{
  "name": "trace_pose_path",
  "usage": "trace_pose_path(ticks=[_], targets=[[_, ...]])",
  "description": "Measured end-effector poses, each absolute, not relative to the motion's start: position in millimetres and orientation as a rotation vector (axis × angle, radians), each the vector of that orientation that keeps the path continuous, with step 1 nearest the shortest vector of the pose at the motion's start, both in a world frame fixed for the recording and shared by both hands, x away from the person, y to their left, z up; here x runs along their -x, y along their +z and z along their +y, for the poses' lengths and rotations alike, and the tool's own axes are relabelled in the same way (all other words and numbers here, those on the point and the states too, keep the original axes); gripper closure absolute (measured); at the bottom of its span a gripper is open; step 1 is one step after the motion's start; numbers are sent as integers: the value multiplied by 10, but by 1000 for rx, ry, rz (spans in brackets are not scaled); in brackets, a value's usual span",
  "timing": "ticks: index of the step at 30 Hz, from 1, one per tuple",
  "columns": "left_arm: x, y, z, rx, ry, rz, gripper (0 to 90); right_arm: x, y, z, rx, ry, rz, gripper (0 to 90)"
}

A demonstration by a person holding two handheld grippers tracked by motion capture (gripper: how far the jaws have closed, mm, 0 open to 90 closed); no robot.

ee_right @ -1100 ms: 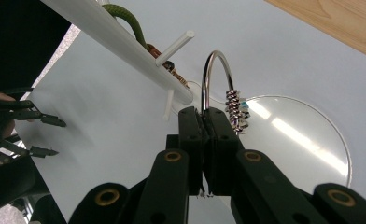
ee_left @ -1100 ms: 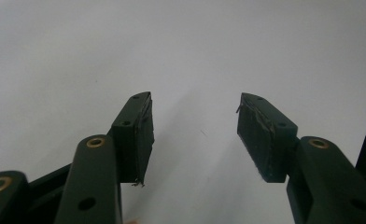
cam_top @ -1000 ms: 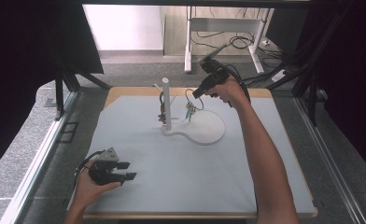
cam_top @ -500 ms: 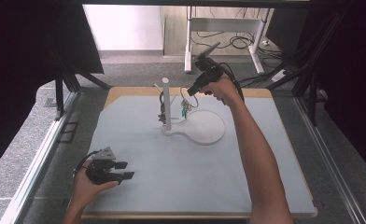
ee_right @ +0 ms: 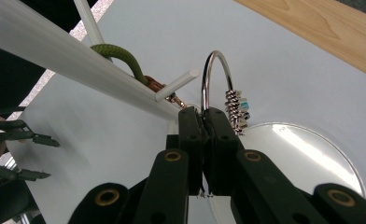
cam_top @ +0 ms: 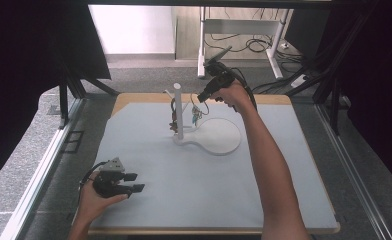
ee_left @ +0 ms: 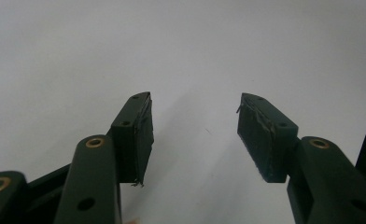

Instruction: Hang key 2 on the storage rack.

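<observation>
Right gripper [ee_right: 202,116], centre of the right gripper view: jaws pinched fully together on the lower end of a metal key ring [ee_right: 216,77]. The ring carries a small cluster of charms [ee_right: 237,112] and hangs just beside a short white peg [ee_right: 176,86] of the white stand [cam_top: 178,112]. In the high view the ring sits upper centre, next to the stand's post and above the round base [cam_top: 219,136].

An olive cord [ee_right: 118,56] with a brown clasp already hangs on the stand, near that peg.

Left gripper [cam_top: 126,182], lower left of the high view: jaws about halfway apart, nothing between them, resting on the desk [cam_top: 184,200].

Risks, as judged:
- Grip is on a thin wire edge; ring could twist or slip out when pushed against the peg.
- Ring may miss the peg tip (opening is narrow) and drop onto the base.
- Charms could snag the cord.
- Sideways push could tip the light stand, which the left gripper is not bracing.
</observation>
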State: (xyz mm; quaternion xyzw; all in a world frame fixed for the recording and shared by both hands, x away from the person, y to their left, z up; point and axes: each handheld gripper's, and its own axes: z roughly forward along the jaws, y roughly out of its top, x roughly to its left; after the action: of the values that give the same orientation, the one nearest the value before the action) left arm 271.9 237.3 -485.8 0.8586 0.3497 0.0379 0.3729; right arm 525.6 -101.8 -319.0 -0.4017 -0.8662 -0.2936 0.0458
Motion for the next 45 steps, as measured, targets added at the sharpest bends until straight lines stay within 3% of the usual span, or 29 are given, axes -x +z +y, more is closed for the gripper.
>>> trace_pose_path(ticks=[45], targets=[[-2734, -4878, 2331, -2200, 82, 894, 454, -5103, -3511, -721, 1110, -869, -2659, 870]])
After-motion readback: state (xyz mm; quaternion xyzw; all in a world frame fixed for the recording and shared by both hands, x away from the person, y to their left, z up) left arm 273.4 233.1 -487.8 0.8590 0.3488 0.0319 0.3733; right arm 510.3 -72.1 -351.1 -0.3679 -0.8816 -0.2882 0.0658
